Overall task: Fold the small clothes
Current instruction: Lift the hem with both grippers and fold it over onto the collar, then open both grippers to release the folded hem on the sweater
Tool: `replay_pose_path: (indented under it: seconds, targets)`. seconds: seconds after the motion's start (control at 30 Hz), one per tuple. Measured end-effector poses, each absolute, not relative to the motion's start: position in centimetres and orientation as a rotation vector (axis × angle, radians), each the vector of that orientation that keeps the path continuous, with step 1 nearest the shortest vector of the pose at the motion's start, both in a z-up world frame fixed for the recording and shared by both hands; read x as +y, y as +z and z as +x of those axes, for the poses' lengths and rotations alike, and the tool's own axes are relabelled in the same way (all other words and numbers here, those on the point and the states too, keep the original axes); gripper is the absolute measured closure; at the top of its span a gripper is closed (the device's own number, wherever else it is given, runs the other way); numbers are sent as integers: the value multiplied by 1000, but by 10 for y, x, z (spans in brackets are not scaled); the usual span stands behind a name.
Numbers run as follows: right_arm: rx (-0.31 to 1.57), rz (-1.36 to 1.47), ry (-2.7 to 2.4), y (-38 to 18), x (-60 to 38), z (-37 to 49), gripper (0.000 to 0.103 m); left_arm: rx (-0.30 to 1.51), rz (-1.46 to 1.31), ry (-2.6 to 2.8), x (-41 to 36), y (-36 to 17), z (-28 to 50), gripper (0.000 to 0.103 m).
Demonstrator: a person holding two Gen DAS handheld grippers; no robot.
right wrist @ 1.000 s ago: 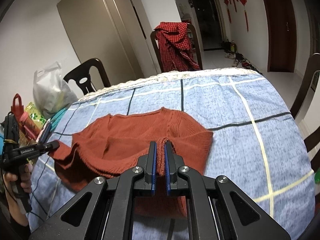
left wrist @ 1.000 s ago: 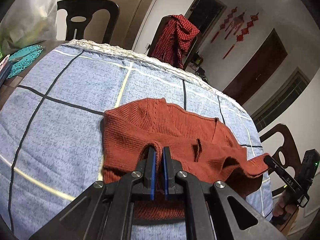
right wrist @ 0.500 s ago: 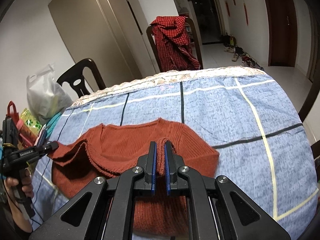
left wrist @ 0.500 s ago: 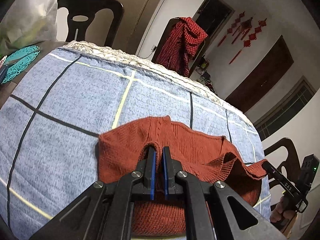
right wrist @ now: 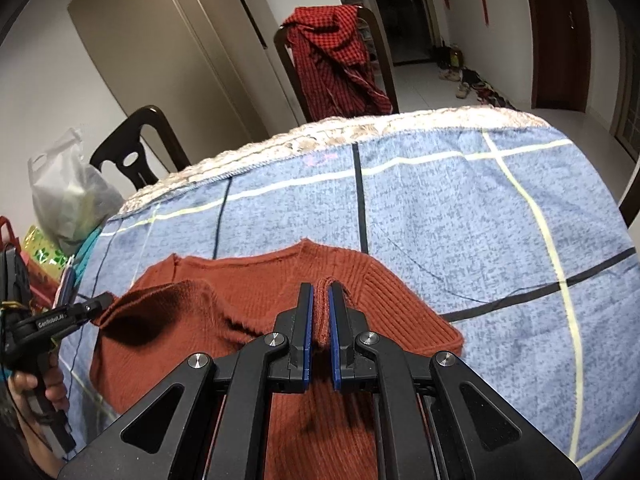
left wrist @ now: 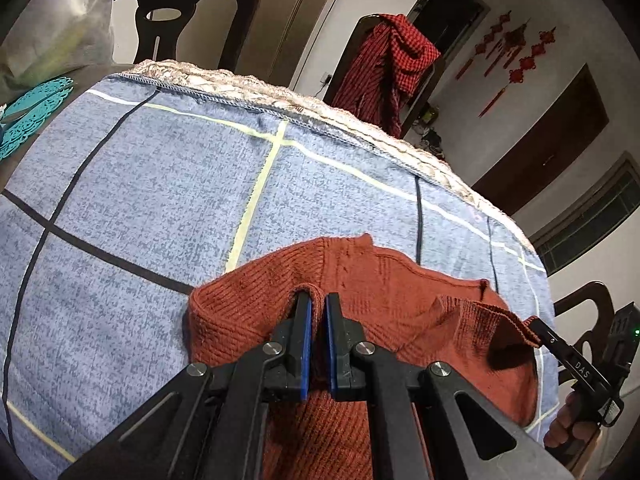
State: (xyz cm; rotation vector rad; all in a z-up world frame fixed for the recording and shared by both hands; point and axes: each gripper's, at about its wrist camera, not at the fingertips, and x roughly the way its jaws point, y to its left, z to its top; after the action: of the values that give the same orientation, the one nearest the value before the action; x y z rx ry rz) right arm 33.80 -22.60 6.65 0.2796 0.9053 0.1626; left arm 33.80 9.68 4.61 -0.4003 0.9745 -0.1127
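A rust-red knit sweater point(left wrist: 384, 288) lies on the blue checked tablecloth point(left wrist: 160, 184). It also shows in the right wrist view point(right wrist: 384, 292). My left gripper point(left wrist: 316, 308) is shut on a pinched fold of its edge and holds it above the lower layer. My right gripper point(right wrist: 318, 300) is shut on another fold of the same edge. Each gripper shows at the side of the other's view, with the lifted edge sagging between them. The sweater's lower part is hidden under the grippers.
A dark chair with a red checked cloth point(right wrist: 336, 56) stands behind the table. Another dark chair point(left wrist: 180, 12) and a plastic bag point(right wrist: 68, 196) are at the far left. A teal mat point(left wrist: 32, 108) lies by the tablecloth's left edge.
Both grippers have carried the held sweater edge forward over the sweater toward its neckline. More of the garment is now covered by the folded layer.
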Motion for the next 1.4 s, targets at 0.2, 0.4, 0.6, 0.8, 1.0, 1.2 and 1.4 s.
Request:
replay_pose_path:
  seconds: [0.2, 0.4, 0.6, 0.8, 1.0, 1.2, 1.4]
  targets:
    - [922, 317, 147, 58, -228, 345, 96, 985, -407, -107, 98, 41, 346, 91]
    - [921, 355, 132, 55, -234, 349, 95, 952, -389, -86, 102, 44, 347, 71]
    - [902, 396, 110, 59, -242, 350, 91, 937, -400, -68, 110, 50, 344, 60]
    - [867, 369, 97, 67, -247, 347, 88, 893, -332, -54, 108, 62, 337, 55]
    - [834, 357, 115, 68, -252, 342, 71, 939, -224, -101, 91, 57, 338, 55]
    - [877, 310, 126, 55, -249, 345, 71, 1005, -176, -97, 84, 38, 342, 55]
    - [940, 174, 160, 40, -224, 349, 71, 1036, -150, -58, 80, 26, 342, 55]
